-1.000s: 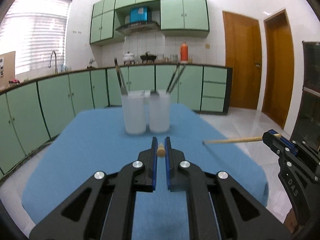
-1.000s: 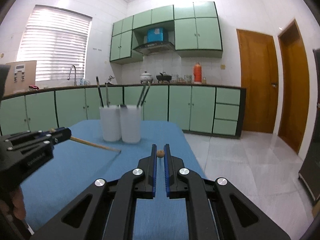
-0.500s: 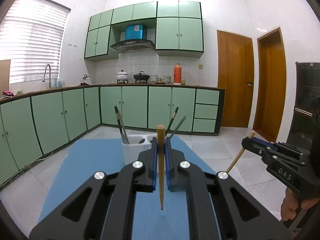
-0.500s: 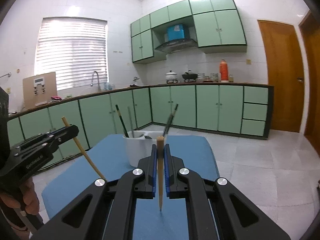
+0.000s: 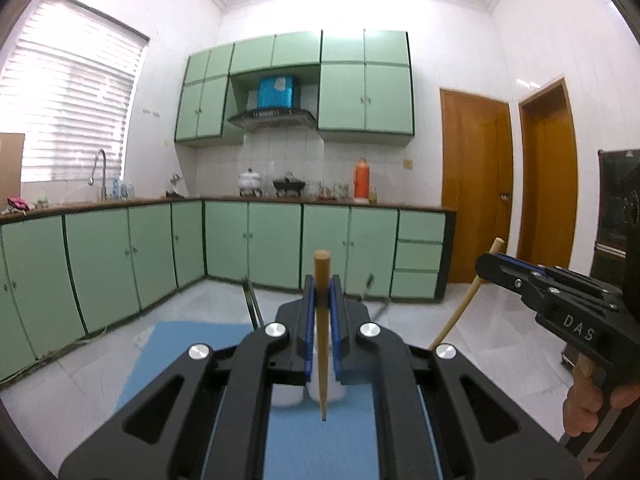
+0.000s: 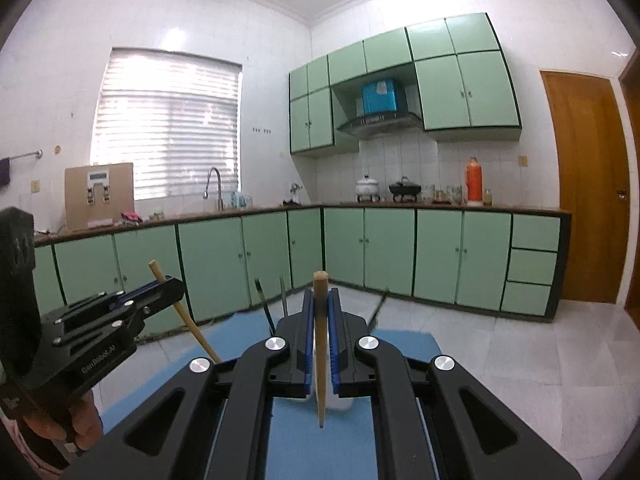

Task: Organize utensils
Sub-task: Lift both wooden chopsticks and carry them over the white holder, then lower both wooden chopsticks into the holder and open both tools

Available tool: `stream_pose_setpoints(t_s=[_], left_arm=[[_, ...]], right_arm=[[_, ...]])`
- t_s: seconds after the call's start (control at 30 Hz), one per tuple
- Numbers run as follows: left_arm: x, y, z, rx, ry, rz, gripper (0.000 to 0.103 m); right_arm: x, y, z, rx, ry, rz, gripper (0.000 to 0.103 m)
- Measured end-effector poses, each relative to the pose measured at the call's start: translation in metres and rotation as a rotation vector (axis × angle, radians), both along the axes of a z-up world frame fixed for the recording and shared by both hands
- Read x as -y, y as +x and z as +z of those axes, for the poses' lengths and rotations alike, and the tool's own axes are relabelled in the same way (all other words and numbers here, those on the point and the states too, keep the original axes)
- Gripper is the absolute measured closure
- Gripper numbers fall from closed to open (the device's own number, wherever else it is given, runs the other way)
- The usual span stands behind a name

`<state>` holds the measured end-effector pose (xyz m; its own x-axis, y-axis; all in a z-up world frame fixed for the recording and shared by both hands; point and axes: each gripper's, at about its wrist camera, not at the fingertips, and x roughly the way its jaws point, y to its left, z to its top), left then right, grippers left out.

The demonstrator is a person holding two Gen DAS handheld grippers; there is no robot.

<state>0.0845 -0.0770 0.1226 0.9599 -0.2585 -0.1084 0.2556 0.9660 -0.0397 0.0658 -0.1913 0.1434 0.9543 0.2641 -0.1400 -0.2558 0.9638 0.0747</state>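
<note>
Each gripper – left gripper [image 5: 322, 320], right gripper [image 6: 321, 320] – pinches one wooden chopstick [image 5: 322, 336] upright, tip down, above the white holder cups [image 5: 328, 394] on the blue mat [image 5: 180, 352], so lower each straight, releasing only once its tip is inside.

surface: blue table [image 5: 188, 360] | on it: white cups [image 5: 320, 394], mostly hidden, dark utensils [image 6: 264, 304] standing inside
</note>
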Motion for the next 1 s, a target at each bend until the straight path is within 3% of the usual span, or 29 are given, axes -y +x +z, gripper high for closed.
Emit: stream_pose_setpoints(t_s=[0.27,0.47,1.0], left_arm=[[-0.003,0.023,0.030,0.104,-0.059,0.038,0.097],[-0.002,0.052,0.042,0.135,-0.077,0.055,0.097],[-0.001,0.124,0.036,0.105,-0.058,0.051,0.097]], right_arm=[[-0.003,0.033,0.032,0.056,0.021,-0.021,0.096],[-0.011,0.058,0.042,0.083,-0.004,-0.049,0.096],[-0.019,0.132,0.030,0.050,-0.008,-0.061,0.096]])
